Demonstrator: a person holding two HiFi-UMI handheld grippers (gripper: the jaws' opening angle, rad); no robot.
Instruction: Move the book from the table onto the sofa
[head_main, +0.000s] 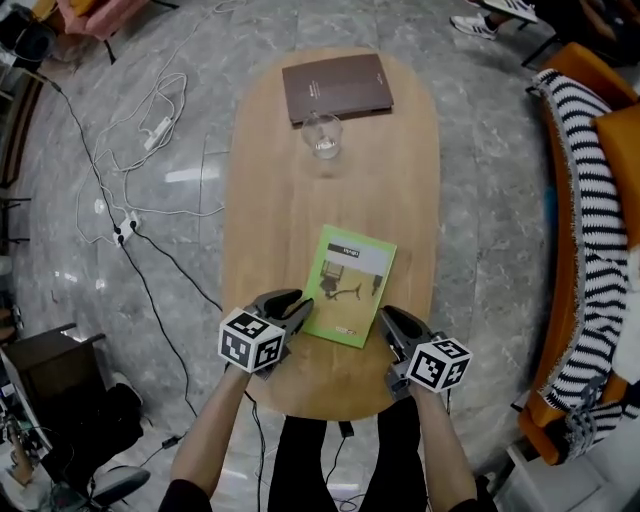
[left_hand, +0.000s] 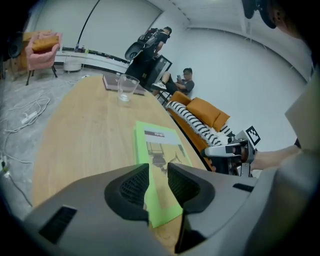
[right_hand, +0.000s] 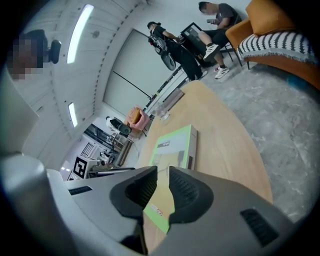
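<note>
A green book (head_main: 348, 285) lies flat on the near half of the oval wooden table (head_main: 260, 200). My left gripper (head_main: 295, 310) sits just off the book's near left corner, and its jaws stand apart with nothing between them. In the left gripper view the book (left_hand: 160, 145) shows through the gap of the left gripper (left_hand: 158, 175). My right gripper (head_main: 392, 325) is at the book's near right corner with a narrow empty gap between its jaws. In the right gripper view the book (right_hand: 175, 145) lies ahead of the right gripper (right_hand: 163, 182). The orange sofa (head_main: 600, 150) stands to the right.
A brown book (head_main: 337, 87) and a drinking glass (head_main: 322, 135) stand at the table's far end. A striped blanket (head_main: 590, 230) drapes the sofa. White and black cables (head_main: 130, 180) trail over the marble floor at left. People sit beyond the table (left_hand: 185, 82).
</note>
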